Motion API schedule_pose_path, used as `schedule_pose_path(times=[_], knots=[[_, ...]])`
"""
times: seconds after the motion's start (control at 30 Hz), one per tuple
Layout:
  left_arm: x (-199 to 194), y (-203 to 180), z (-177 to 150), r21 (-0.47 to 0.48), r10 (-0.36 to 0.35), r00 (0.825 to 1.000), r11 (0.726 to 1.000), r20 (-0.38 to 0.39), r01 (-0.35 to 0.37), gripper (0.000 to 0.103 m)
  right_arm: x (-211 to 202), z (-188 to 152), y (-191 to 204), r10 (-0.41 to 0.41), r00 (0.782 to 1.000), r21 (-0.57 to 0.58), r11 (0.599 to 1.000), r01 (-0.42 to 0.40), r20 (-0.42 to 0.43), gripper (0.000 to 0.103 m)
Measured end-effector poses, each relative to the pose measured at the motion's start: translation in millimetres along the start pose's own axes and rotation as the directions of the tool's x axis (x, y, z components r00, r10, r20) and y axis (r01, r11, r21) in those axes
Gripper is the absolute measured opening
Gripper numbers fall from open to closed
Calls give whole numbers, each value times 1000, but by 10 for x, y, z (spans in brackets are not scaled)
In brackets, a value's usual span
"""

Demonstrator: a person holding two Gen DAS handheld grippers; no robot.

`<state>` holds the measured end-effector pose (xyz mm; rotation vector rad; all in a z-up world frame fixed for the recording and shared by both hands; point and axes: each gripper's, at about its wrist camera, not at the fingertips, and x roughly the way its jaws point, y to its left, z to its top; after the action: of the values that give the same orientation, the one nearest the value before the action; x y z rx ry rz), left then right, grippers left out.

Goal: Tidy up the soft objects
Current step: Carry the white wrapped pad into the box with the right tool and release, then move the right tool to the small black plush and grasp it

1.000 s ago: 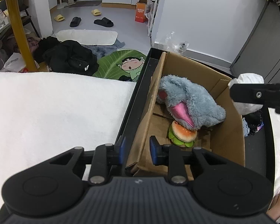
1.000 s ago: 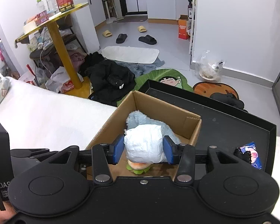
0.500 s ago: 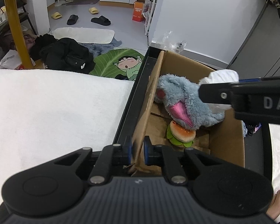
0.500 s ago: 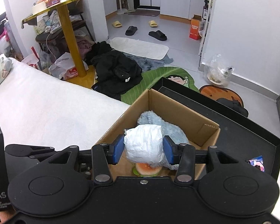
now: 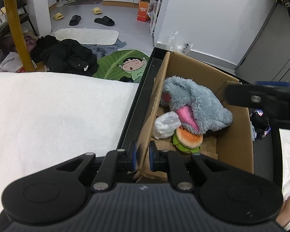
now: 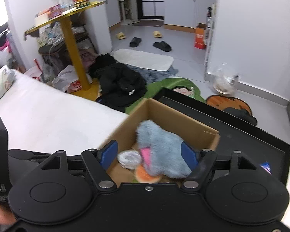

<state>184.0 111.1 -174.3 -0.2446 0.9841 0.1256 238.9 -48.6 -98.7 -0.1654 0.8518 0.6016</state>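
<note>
A cardboard box (image 5: 234, 147) stands in a black tray (image 5: 133, 104). In it lie a grey plush (image 5: 195, 100), a burger plush (image 5: 187, 140) and a white plastic-wrapped bundle (image 5: 165, 124). My left gripper (image 5: 142, 154) is shut on the box's near left wall. In the right wrist view my right gripper (image 6: 149, 153) hovers over the box (image 6: 176, 116). Its jaws are opening, with nothing pressed between the pads. The bundle (image 6: 129, 158) rests below them beside the grey plush (image 6: 160, 137). One of the right gripper's fingers (image 5: 261, 96) crosses the left view's right side.
A white padded surface (image 5: 48, 112) lies left of the tray. A small dark item with a colourful packet (image 5: 260, 123) sits on the tray, right of the box. Beyond are the floor with black clothes (image 6: 121, 85), a green mat (image 5: 121, 65) and a yellow table (image 6: 67, 25).
My left gripper closed onto the box wall. My right gripper carried the white bundle over the box and let it go; it now lies inside beside the plush.
</note>
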Motion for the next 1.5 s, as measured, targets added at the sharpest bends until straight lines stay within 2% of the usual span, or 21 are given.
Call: schedule_pose_path(times=[0.3, 0.5, 0.57, 0.73, 0.83, 1.0, 1.27, 1.5], knots=[[-54, -41, 3, 20, 27, 1000, 999, 16, -27, 14, -167, -213, -496, -58, 998, 81, 995, 58, -6, 73], [-73, -93, 10, 35, 58, 998, 998, 20, -59, 16, -254, -323, -695, -61, 998, 109, 992, 62, -7, 73], [-101, -112, 22, 42, 71, 997, 997, 21, -72, 20, -299, -332, -768, -49, 999, 135, 990, 48, 1, 75], [-186, -161, 101, 41, 104, 994, 994, 32, -106, 42, -364, -395, -948, -57, 998, 151, 987, 53, 23, 78], [-172, -190, 159, 48, 123, 992, 991, 37, -124, 49, -347, -458, -1096, -60, 998, 177, 983, 56, 19, 78], [-139, -206, 213, 45, 131, 990, 990, 45, -133, 56, -294, -562, -1391, -114, 993, 241, 964, 108, 10, 80], [-39, -304, 212, 59, 168, 985, 984, 45, -170, 61, -86, -787, -1794, -74, 997, 406, 911, 73, -14, 80], [-1, -483, 251, 114, 194, 980, 973, 51, -199, 62, 132, -891, -1968, -59, 998, 432, 900, 67, -33, 77]])
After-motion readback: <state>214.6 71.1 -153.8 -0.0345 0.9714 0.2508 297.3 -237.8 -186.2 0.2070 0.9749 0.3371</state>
